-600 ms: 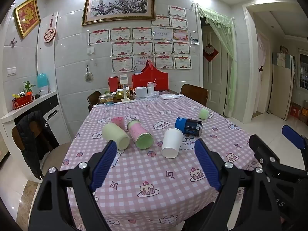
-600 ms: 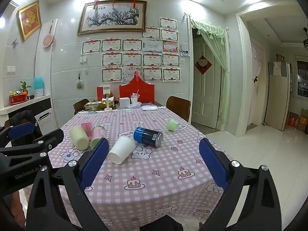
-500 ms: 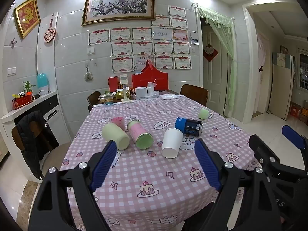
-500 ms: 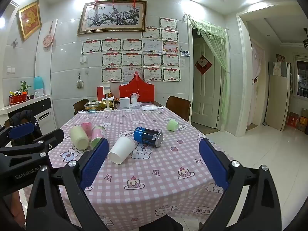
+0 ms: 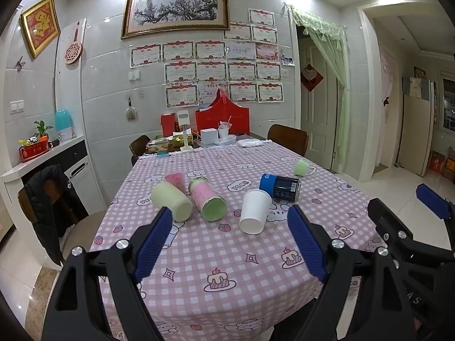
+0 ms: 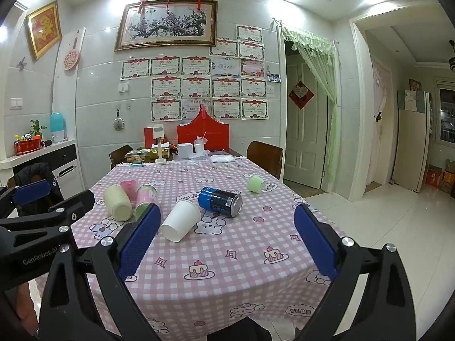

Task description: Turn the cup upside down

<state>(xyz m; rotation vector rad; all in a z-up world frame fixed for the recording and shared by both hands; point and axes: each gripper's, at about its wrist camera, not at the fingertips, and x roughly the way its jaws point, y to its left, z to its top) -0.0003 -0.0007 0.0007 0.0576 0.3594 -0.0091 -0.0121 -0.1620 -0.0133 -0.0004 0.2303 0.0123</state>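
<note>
Several cups lie on their sides on the pink checked tablecloth point(image 5: 227, 255). A white paper cup point(image 5: 254, 211) lies mid-table, mouth towards me; it also shows in the right wrist view point(image 6: 180, 221). To its left lie a pale cream cup point(image 5: 170, 201), a pink-and-green cup point(image 5: 207, 199) and a pink cup point(image 5: 175, 180). A blue can-like cup point(image 5: 280, 187) lies behind it, and a small green cup point(image 5: 301, 167) farther right. My left gripper point(image 5: 230, 241) is open and empty, above the table's near edge. My right gripper point(image 6: 226, 241) is open and empty too.
The table's far end holds a red box point(image 5: 221, 119), a white box point(image 5: 209, 136), a phone stand point(image 5: 184, 130) and food containers. Brown chairs point(image 5: 287, 137) stand around the table. A chair with a dark jacket point(image 5: 47, 199) stands at left. A doorway point(image 5: 318, 108) is at right.
</note>
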